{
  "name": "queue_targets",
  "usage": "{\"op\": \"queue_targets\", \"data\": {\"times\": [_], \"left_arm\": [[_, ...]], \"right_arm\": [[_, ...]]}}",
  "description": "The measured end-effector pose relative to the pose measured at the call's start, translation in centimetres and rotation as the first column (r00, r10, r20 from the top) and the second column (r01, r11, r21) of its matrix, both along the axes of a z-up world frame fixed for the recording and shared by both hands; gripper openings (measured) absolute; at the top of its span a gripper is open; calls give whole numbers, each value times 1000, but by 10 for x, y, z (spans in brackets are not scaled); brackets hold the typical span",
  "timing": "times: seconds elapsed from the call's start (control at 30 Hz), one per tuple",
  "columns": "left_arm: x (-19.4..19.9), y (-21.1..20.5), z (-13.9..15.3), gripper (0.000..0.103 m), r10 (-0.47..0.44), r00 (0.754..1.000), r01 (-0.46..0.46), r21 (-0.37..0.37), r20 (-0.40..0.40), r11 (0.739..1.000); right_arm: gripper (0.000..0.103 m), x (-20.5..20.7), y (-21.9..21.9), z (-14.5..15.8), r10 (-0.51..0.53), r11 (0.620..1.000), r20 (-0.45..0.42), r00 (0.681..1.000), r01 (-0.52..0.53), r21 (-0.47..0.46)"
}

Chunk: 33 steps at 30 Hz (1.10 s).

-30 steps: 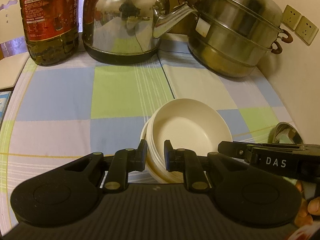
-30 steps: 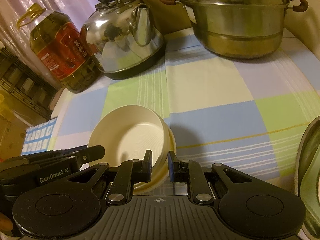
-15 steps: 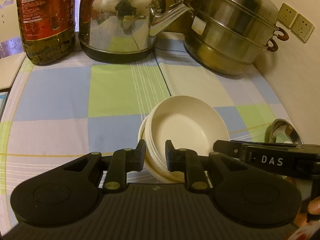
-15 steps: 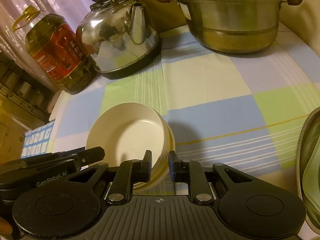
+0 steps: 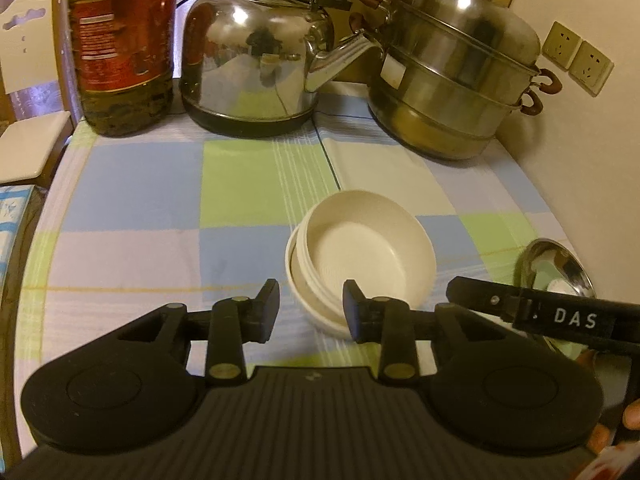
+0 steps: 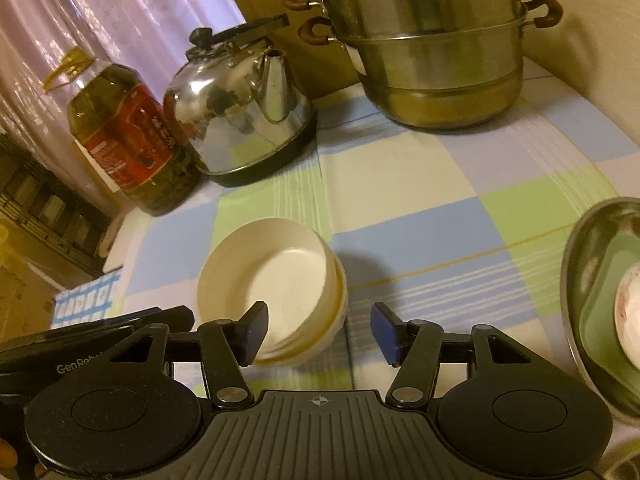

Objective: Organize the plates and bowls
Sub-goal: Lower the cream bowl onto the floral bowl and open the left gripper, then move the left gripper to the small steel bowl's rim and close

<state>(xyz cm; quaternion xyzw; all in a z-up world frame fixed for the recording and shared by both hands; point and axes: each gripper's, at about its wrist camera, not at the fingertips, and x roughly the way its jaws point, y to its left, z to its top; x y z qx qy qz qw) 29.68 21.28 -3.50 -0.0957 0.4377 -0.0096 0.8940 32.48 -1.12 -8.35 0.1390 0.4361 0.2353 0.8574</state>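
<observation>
A stack of cream bowls [image 5: 360, 256] sits on the checked tablecloth, the top one tilted; it also shows in the right wrist view [image 6: 276, 284]. My left gripper [image 5: 311, 310] is open and empty just in front of the stack's near left rim. My right gripper [image 6: 318, 332] is open and empty at the stack's near right side. A steel bowl [image 6: 600, 300] with a green plate inside lies at the right; it also shows in the left wrist view [image 5: 556, 268].
At the back stand an oil bottle [image 5: 120, 48], a steel kettle [image 5: 260, 64] and a stacked steamer pot [image 5: 456, 76]. A wall with sockets [image 5: 576, 58] bounds the right. The table's left edge [image 5: 44, 216] drops beside a white chair.
Both grippers have opened and let go of the bowl stack's rim, and both have drawn back a little. The stack now rests on the cloth.
</observation>
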Motion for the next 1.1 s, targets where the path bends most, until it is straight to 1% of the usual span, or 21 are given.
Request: {"op": "queue_targets", "data": {"times": [0.07,0.17,0.33,0.57,0.83,1.1], "left_arm": [[-13,-3,4,31,0,1000,0,10,-1,1000],[-33,-11,8,31,2,1000,-2,30,-1,1000],[-70,-26,11,32,8,1000,-7,32,-22,999],[-113,-54,12,32,44,997,-42,37,-58,998],[-153,-87,11,32,76,994,-73,38,-81,997],[-184,-118,7,32,95,991,-92,42,-97,995]], "right_arm": [[63,-9,-5,4,11,1000,0,1000,-11,3],[67,-26,-11,8,38,999,7,999,-38,-4],[68,-55,-24,10,96,995,1,995,-96,-13],[69,-93,-46,8,176,984,0,984,-176,-33],[69,-135,-74,2,276,959,-6,961,-276,-63],[69,-161,-107,-7,328,940,-26,944,-329,-86]]}}
